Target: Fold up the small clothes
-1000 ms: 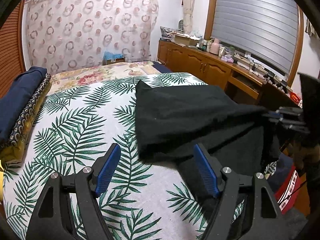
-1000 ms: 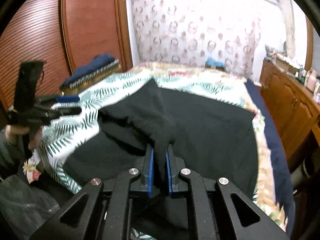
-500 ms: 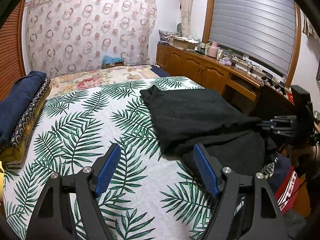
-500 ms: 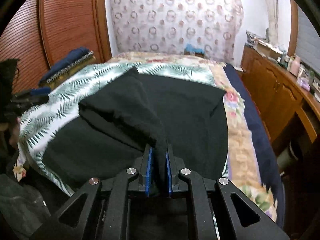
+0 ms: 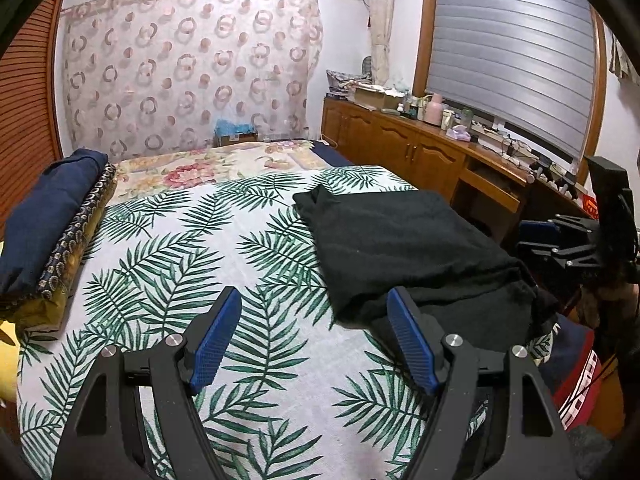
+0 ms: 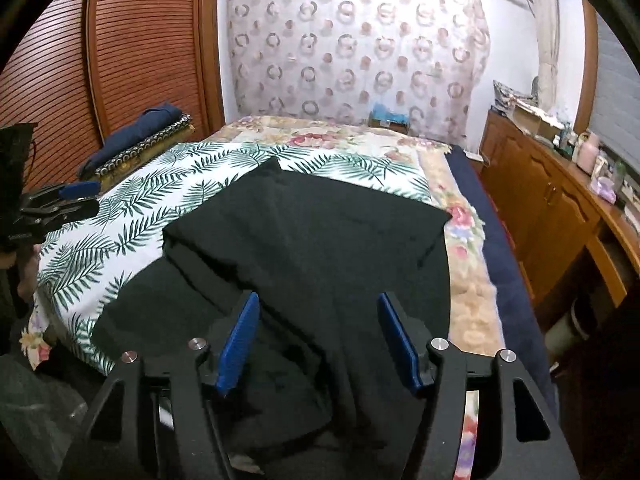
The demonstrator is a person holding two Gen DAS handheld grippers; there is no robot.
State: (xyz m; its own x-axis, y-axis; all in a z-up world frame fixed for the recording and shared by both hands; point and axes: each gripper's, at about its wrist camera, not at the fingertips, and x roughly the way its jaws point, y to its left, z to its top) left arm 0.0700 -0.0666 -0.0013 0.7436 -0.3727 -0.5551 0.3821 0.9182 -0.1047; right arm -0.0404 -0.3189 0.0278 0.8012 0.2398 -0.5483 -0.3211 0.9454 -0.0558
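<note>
Now both released: left claw (image 5: 316, 340), right claw (image 6: 318, 340) above black garment (image 6: 320, 240); no legible writing.

A bedroom with a big bed and brown wood all around

The bed (image 5: 168, 264) has a cover with green leaves. A curtain (image 5: 188, 72) with pink rings hangs on the back wall. A grey window blind (image 5: 512, 56) is shut above a long wooden cabinet (image 5: 404, 148) with small things on top. A slatted brown wooden door (image 6: 120, 48) stands beside the bed.
</note>
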